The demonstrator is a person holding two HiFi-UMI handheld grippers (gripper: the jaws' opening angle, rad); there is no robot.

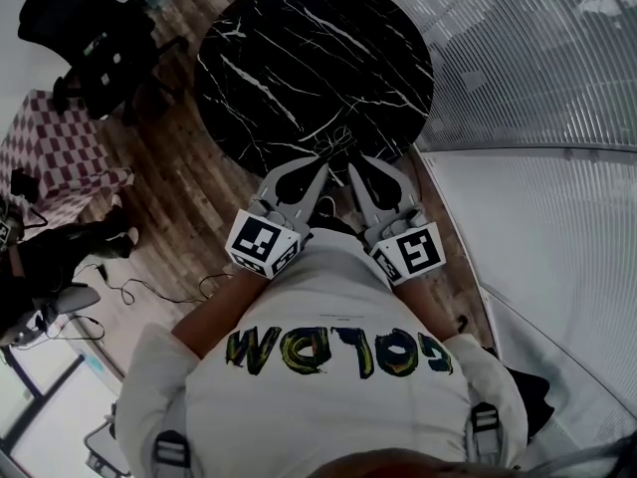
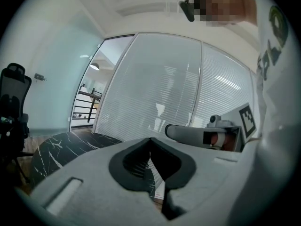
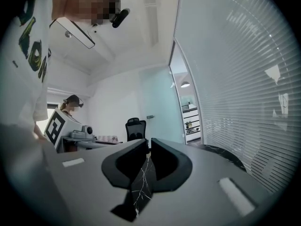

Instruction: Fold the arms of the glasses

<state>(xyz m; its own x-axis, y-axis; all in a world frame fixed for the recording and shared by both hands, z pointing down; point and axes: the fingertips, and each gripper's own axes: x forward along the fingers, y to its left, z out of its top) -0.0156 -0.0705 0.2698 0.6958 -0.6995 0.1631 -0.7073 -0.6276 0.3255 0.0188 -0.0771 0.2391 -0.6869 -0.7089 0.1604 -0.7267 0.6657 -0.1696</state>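
Note:
Thin wire-framed glasses (image 1: 335, 144) lie on the round black marble table (image 1: 299, 58), close to its near edge. My left gripper (image 1: 320, 167) and right gripper (image 1: 351, 167) point at them side by side, tips just short of the frame; whether either touches it I cannot tell. In the left gripper view the left gripper (image 2: 150, 139) has its tips together with nothing between. In the right gripper view the right gripper (image 3: 148, 144) shows only a narrow slit at the tips, and no glasses appear there.
A black office chair (image 1: 90, 38) and a checkered cloth-covered surface (image 1: 50, 157) stand to the left on the wood floor. A curved glass wall with blinds (image 1: 537, 68) runs along the right. Another person (image 3: 73, 102) stands in the background.

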